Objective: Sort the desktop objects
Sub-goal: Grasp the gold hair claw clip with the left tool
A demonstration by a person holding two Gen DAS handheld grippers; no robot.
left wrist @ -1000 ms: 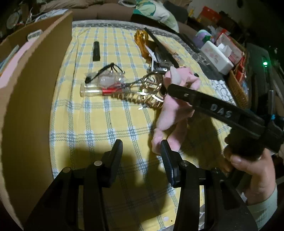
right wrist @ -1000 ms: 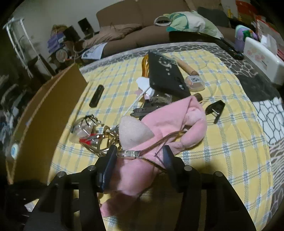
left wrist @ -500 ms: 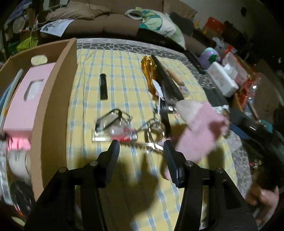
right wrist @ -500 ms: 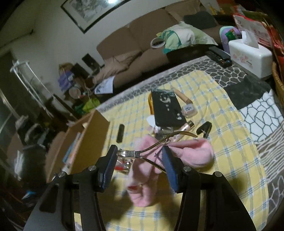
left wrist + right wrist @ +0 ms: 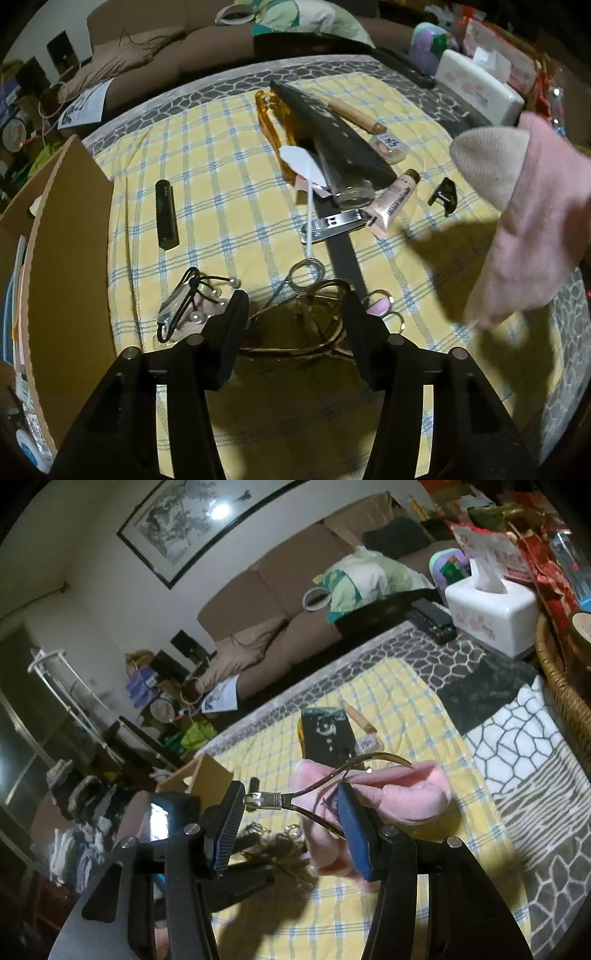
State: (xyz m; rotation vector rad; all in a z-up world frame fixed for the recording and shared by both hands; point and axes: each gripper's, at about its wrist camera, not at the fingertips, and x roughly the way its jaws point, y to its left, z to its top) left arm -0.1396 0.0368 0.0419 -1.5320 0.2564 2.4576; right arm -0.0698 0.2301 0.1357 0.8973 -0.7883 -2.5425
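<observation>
Left gripper (image 5: 295,314) with fingers spread apart above tangled scissors (image 5: 317,295) on a yellow checked cloth (image 5: 229,184). A pink sock (image 5: 535,229) hangs at right; cardboard box (image 5: 70,258) at left.

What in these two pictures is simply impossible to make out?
- Box contents: left view, its cardboard wall and the frame edge hide most of them.
- Pink cloth: left view, cut off at the right edge; the claw holding it is unseen there.
- Right claw: right view, whether its pads pinch the cloth or only the metal tool is unclear.
- Tube lettering: too small.
</observation>
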